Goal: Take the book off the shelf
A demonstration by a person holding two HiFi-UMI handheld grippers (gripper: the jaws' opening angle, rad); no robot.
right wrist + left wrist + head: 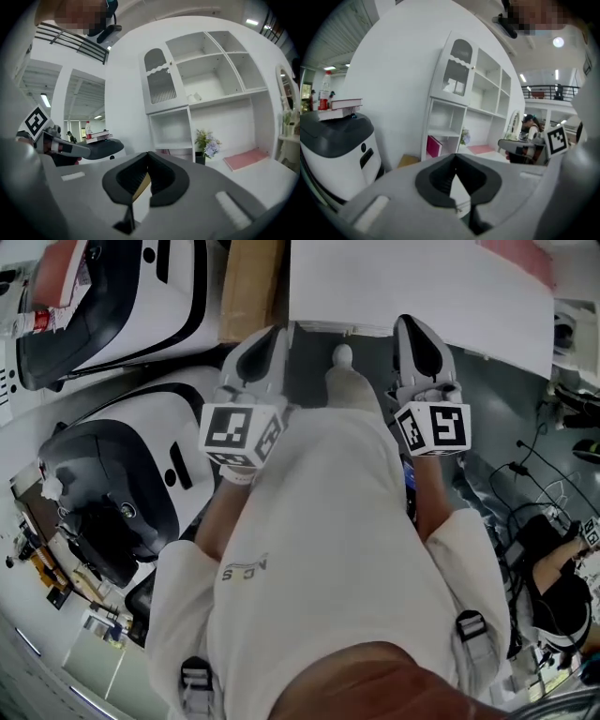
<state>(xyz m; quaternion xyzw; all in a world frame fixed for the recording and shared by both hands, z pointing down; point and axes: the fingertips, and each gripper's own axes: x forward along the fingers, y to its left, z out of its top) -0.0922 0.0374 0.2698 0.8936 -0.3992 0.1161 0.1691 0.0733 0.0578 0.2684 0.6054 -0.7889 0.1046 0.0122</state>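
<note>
The task looks unstarted: the pink book (434, 146) stands left of centre, low in the shelf (429, 122), well apart from the left gripper (454, 158) and right gripper (148, 155), whose fingers are pressed together and empty.

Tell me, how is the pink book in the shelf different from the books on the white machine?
The pink book stands on edge in the shelf; the stacked books lie flat on the machine. The pink book is alone; the stacked books are several. Both are closed.
</note>
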